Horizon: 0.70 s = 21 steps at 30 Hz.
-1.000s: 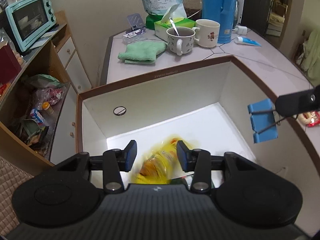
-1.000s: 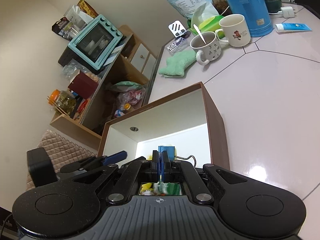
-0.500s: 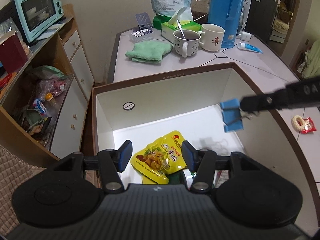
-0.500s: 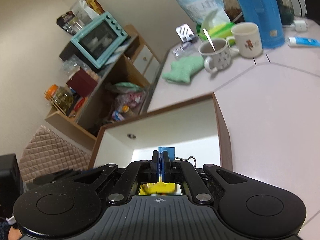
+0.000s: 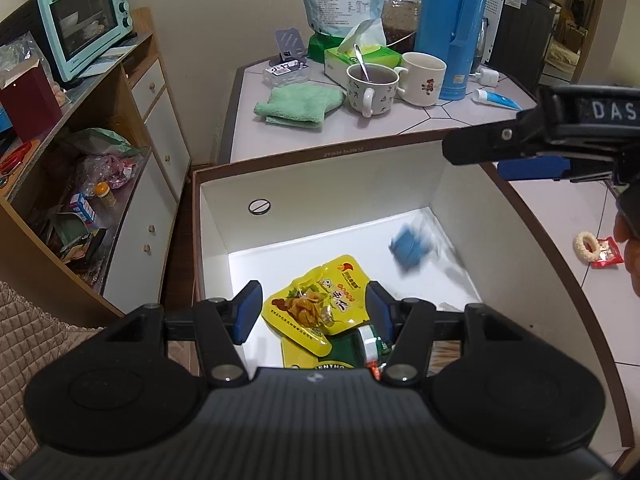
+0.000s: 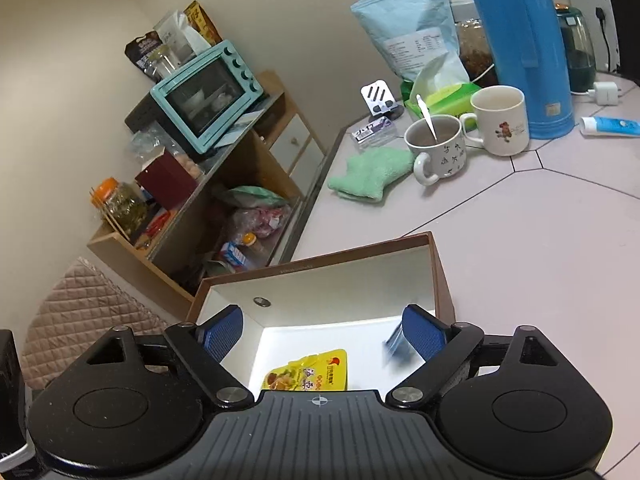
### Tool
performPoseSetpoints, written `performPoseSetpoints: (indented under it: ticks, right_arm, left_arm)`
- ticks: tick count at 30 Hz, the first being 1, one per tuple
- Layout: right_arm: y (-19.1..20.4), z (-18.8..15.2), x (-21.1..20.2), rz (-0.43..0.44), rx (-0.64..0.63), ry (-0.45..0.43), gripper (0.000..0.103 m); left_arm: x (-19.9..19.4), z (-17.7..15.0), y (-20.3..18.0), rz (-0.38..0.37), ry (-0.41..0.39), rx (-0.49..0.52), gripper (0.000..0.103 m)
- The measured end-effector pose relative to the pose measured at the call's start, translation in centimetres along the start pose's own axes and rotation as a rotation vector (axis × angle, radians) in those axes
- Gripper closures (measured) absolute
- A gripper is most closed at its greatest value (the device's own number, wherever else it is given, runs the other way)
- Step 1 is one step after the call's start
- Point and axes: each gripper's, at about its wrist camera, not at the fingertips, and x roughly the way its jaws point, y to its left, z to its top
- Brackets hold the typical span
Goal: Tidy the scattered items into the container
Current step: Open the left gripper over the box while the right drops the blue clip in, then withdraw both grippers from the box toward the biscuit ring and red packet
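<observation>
Half a second ago your right gripper (image 6: 320, 330) had its fingers pinched on the blue binder clip (image 5: 409, 249) above the box (image 5: 312, 160); now those fingers stand wide apart and the clip is loose inside the box, a blurred blue shape near the right inner wall, and you cannot tell whether it touches the white floor. From the right wrist view the clip shows as a smear just beside the right finger pad (image 6: 424, 338). Your left gripper (image 5: 310, 314) has kept its fingers wide, holding nothing, over the near end of the box, and it sits a little higher than before, so more of the contents show. The yellow snack packet (image 5: 316, 306) lies flat on the box floor, with a green-labelled bottle (image 5: 360, 354) partly under it at the near edge. On the table (image 5: 560, 216) to the right of the box, a ring-shaped snack (image 5: 586, 245) and a red wrapper (image 5: 610, 252) lie touching each other.
</observation>
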Motion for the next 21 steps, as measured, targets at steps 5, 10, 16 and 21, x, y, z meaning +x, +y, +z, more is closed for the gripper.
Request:
performPoseSetpoints:
  ticks: [5,10,16,21]
  right_arm:
    - [0.1,0.0,-1.3,-0.018,-0.002,0.047,0.013]
    - [1.1,-1.1,-3.1,-0.066,-0.061,0.116,0.013]
    - [2.2,-3.7,-5.3,-0.126,-0.112,0.159,0.013]
    - [3.1,-6.0,-6.5,-0.159,-0.154,0.179,0.013]
  left_arm:
    - [-1.3,-0.3,-0.1,0.003,-0.003,-0.002,0.047]
    - [-2.9,-1.0,-0.4,0.01,-0.001,-0.003,0.044]
    - [-4.7,-2.2,-0.8,0.018,0.006,-0.011,0.037]
    - [-6.1,-3.3,-1.2,0.03,0.014,-0.017,0.035]
